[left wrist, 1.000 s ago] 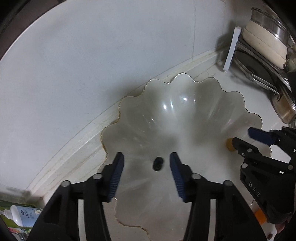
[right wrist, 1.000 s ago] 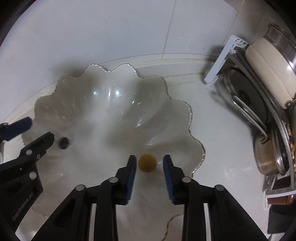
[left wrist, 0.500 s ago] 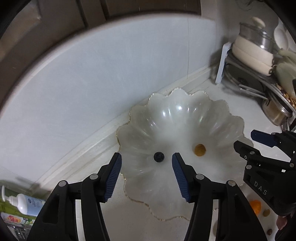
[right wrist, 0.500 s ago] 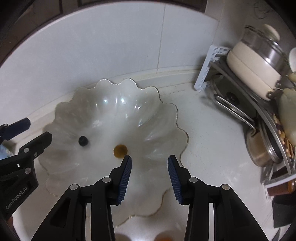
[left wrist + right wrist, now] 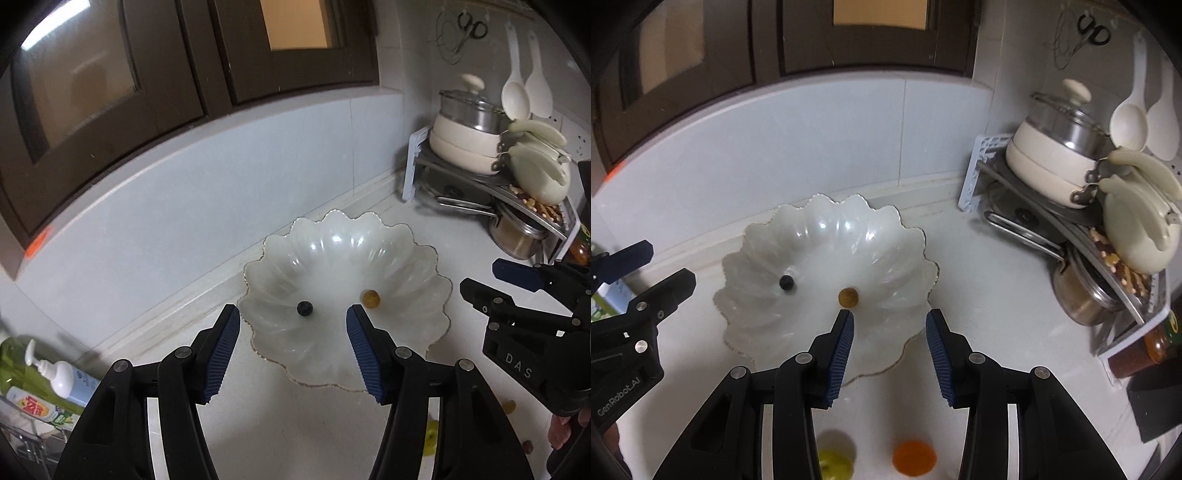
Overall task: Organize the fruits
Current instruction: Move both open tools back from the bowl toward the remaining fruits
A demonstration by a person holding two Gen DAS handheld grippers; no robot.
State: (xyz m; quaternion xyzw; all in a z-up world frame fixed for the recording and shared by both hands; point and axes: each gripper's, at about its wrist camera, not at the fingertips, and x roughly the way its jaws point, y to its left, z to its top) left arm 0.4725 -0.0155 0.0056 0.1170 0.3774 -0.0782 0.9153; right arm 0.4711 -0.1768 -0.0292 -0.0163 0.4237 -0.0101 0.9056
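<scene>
- White kitchen counter under a dark-framed window: a scalloped glass bowl sits near the wall.
- Inside the bowl lie a dark berry and a small yellow-brown fruit, apart.
- Left gripper — jaws spread, empty, just been opening.
- Right gripper — jaws parted, empty, above the bowl's near rim.
- An orange fruit and a green one wait on the counter.

1. A white lidded pot sits on a rack at three o'clock.
2. Scissors hang on the wall at one o'clock.
3. A pump bottle stands at eight o'clock.
4. Dark-framed windows span twelve o'clock.
</scene>
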